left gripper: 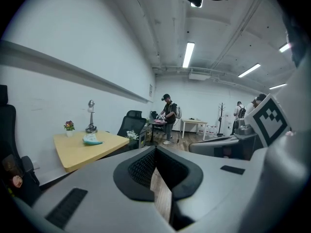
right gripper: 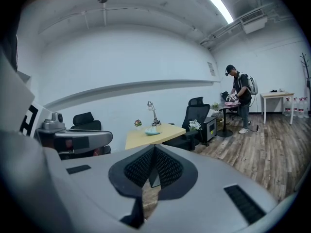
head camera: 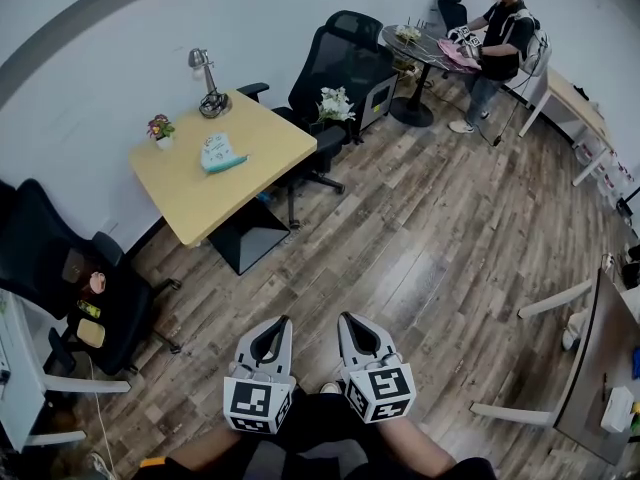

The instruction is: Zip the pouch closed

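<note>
I have both grippers low in front of me over the wooden floor (head camera: 420,258), the left gripper (head camera: 284,320) and right gripper (head camera: 346,317) each with jaws pressed together at the tips and holding nothing. The pouch (head camera: 222,155) lies flat on the yellow desk (head camera: 225,203), well ahead of the left gripper and off to its left, near a desk lamp (head camera: 206,86) and a small flower pot (head camera: 160,129). Its long axis runs roughly crosswise to where my grippers point, teal end toward the right.

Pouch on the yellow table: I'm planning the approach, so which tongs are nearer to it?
Left. The left tongs hang over the floor, well short of the pouch; the right tongs sit farther right.
</note>
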### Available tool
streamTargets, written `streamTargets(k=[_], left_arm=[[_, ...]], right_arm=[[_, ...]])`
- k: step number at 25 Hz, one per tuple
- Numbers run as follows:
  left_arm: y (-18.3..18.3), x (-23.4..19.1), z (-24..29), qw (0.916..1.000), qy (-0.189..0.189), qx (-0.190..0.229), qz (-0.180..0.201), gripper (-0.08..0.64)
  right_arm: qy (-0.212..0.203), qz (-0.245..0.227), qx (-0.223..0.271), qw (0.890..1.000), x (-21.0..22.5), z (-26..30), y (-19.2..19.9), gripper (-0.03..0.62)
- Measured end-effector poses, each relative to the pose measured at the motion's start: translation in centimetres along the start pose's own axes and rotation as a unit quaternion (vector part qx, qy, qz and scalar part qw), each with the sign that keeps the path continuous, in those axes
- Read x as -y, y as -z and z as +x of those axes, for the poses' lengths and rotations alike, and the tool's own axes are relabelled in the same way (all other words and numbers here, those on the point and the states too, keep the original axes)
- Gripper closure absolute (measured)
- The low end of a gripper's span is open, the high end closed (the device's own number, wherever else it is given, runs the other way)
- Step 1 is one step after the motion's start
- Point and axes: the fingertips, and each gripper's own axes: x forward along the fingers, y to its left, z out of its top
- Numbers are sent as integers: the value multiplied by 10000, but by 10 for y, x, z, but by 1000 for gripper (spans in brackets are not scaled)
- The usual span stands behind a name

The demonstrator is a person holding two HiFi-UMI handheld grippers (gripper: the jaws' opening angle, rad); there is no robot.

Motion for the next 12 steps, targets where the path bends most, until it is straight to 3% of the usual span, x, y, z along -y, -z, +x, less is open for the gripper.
streamTargets(k=[12], left_arm=[[-50,-96,35,9997,101,200,96,551]], right_arm=[[149,-57,124,9998,-31,90,-59,577]])
